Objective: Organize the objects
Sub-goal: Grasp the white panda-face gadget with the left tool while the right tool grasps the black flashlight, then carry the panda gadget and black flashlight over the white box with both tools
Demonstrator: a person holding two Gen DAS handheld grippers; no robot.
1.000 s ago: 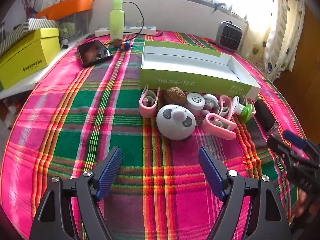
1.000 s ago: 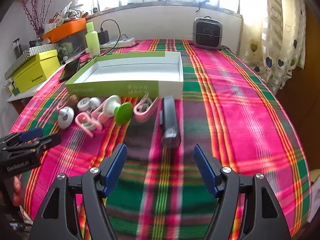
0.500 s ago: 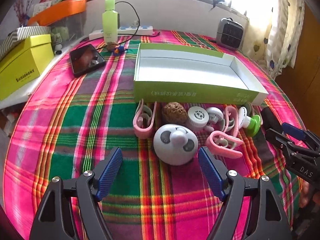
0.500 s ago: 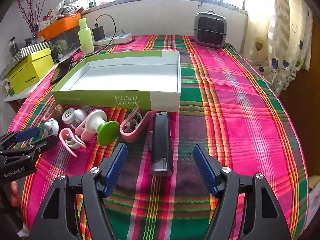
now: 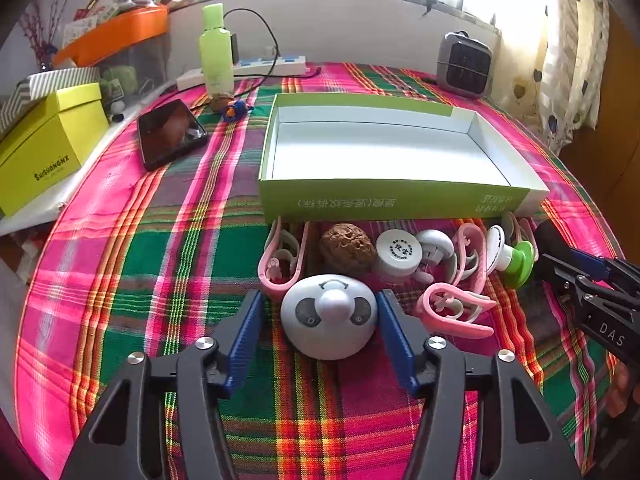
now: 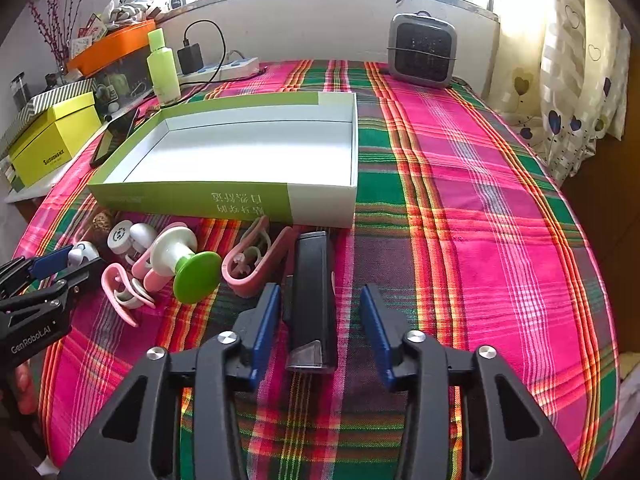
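The pick-up step is in hand: the left gripper (image 5: 320,320) is being closed around the panda-faced dome (image 5: 329,322), the right gripper (image 6: 320,316) around the black stapler-like bar (image 6: 313,300), neither yet visibly pinched, before lifting into the empty green-and-white box (image 6: 192,200) just beyond.

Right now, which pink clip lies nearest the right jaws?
The lone pink clip beside the black device, right of the green-based stamp; the others lie further left.

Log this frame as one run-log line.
left claw: closing around panda case, not yet clamped | right claw: closing around black device, gaps remain | green box: empty
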